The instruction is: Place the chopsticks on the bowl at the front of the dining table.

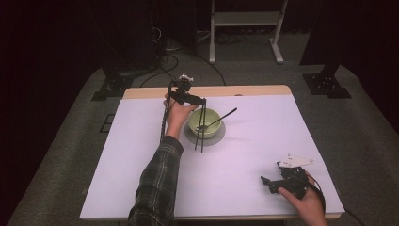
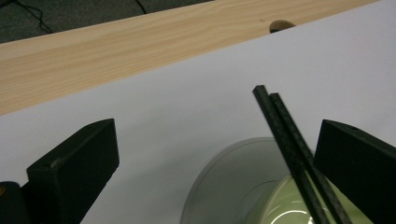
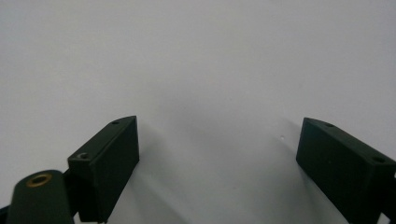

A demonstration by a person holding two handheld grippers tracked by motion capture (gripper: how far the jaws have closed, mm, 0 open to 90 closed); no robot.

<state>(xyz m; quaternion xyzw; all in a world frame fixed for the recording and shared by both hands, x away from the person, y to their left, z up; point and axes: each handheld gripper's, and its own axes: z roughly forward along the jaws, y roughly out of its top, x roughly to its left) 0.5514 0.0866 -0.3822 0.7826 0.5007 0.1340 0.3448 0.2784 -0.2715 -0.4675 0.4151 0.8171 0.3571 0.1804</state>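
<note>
Chopsticks [image 2: 299, 154]: upright over bowl [image 1: 205, 122], frame centre, against one jaw
Left hand-held gripper [image 2: 217, 163]: jaws wide apart
Right hand-held gripper [image 3: 219, 163]: agape, lower right, on desk [image 1: 263, 141]

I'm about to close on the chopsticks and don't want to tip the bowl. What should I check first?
1. Left tool jaws open: ok.
2. Chopsticks between the jaws: ok, though close against one jaw, not centred.
3. Chopsticks lying together as a pair: ok.
4. Green bowl seated on its grey plate: ok.
5. Spoon in the bowl clear of the chopsticks: cannot tell.
6. Right tool open over the bare table, away from the bowl: ok.
</note>
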